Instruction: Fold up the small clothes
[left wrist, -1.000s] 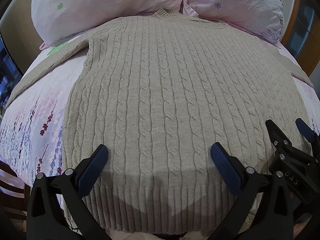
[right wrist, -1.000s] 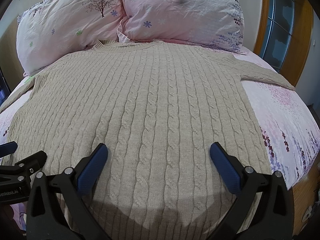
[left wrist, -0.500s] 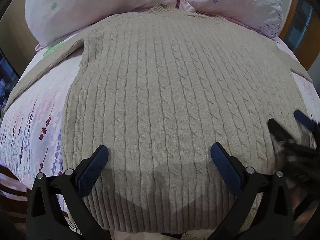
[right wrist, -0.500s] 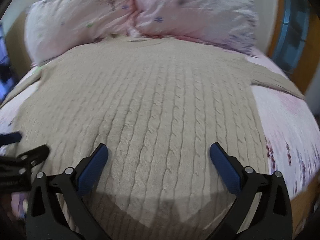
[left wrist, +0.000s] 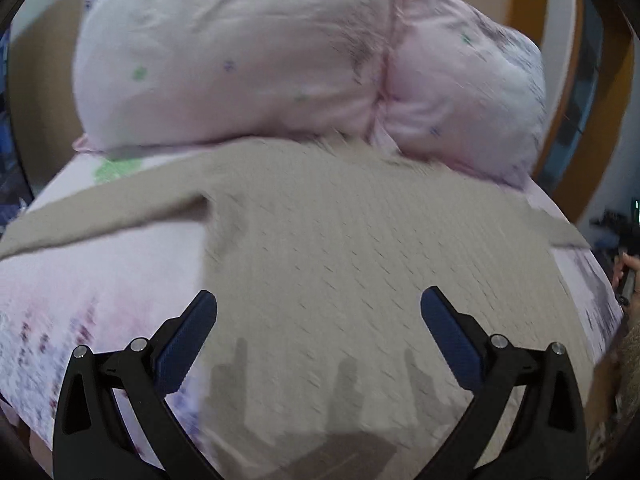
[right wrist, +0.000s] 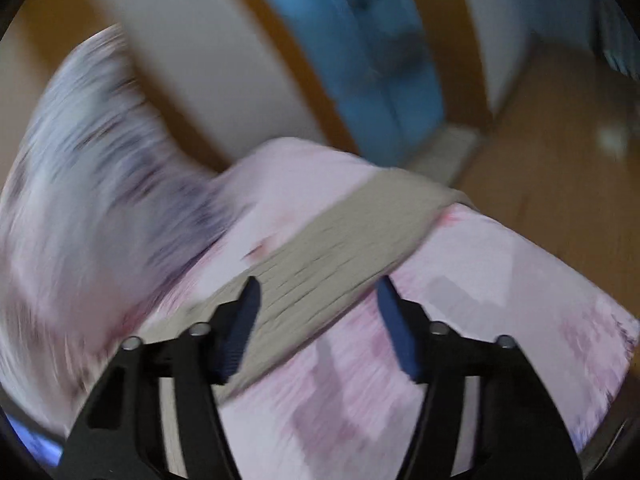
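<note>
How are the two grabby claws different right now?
The left gripper points at the sweater's wide body, while the right gripper points at one sleeve. The left gripper's fingers gape wider apart than the right's. Both have blue pads, both are open, and neither holds anything.

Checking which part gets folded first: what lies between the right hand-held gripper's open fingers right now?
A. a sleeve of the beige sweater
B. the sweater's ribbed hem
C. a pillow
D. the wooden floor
A: in the right wrist view the right hand-held gripper is open over the beige sleeve, which stretches across the pink bedsheet.
</note>
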The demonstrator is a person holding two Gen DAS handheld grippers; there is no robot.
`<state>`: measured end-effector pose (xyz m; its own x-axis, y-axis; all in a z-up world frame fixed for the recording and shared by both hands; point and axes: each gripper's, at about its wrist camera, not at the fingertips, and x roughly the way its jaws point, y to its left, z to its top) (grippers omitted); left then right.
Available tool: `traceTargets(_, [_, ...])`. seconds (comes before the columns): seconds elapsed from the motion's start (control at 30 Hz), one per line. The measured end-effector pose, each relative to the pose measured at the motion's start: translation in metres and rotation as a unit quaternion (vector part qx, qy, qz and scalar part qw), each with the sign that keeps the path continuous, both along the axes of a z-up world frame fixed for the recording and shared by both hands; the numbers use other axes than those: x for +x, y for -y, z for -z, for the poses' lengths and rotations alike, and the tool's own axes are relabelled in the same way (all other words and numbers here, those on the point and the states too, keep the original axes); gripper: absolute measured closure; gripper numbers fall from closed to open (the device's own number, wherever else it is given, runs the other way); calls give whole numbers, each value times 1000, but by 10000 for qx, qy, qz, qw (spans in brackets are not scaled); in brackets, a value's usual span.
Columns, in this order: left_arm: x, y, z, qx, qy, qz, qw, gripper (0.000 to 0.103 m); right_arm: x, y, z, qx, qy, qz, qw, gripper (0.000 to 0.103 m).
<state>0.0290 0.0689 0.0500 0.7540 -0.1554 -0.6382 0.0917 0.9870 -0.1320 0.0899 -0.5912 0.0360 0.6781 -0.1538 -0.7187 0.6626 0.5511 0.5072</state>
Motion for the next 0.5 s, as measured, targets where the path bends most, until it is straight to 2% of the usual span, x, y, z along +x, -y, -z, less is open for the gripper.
traceTargets(0.07, [10, -15, -2, 3, 21, -216, 9998, 1, 1, 22, 14, 285, -76, 345, 9990, 63])
traceTargets(0.17, [19, -37, -1, -95, -17, -578, 9983, 1, 4, 35, 24, 482, -117, 737, 9961, 64])
traceTargets(0.3, [30, -75, -4, -513, -40, -996, 9937, 1, 4, 44, 32, 507, -109, 921, 9944, 68])
traceTargets(0.33, [28, -82, -4, -564, -32, -1082, 9925, 1, 8, 47, 33, 466, -115, 965, 9942, 75])
traceTargets(0.37, [29, -93, -4, -613, -33, -1218, 9907, 1, 14, 54, 36, 469, -120, 978, 9940, 92])
traceTargets(0.4, [29, -98, -4, -617, -34, -1290, 9897, 1, 15, 54, 38, 457, -75, 996, 9940, 95])
traceTargets(0.43, [31, -108, -3, -612, -43, -1403, 9882, 1, 13, 48, 33, 322, 57, 1034, 9941, 96])
traceTargets(0.5, [29, -124, -2, -665, -10, -1522, 9861, 1, 21, 26, 5, -332, 307, 814, 9957, 96])
